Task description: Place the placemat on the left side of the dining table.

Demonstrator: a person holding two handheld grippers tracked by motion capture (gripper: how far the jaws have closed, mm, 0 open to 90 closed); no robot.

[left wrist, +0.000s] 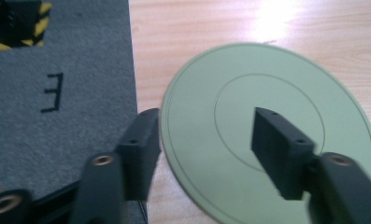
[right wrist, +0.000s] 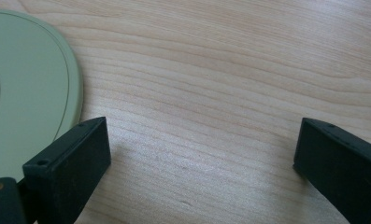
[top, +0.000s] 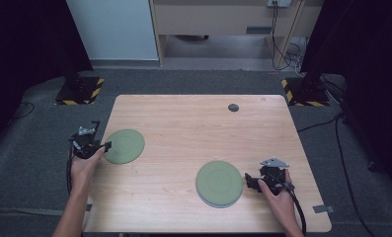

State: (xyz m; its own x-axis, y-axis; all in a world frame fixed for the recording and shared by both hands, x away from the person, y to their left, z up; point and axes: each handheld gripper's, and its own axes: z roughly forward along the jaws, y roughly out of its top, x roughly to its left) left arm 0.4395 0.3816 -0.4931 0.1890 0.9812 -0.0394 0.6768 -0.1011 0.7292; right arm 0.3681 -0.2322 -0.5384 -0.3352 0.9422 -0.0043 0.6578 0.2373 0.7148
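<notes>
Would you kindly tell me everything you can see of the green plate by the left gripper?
The green plate is a flat, round, matt pale-green disc with a thin ring near its rim and a circle marking its centre. It lies flat near the table's left edge, apart from the stack. The left gripper is open, one jaw outside the rim, one over the plate; contact is unclear.

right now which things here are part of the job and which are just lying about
Part of the job:
- single green plate, near the table's left edge, left gripper open astride its rim
- stack of green plates, right gripper open beside it

Lying about:
- small dark disc near the far edge of the table
- cables on the floor beyond
</notes>
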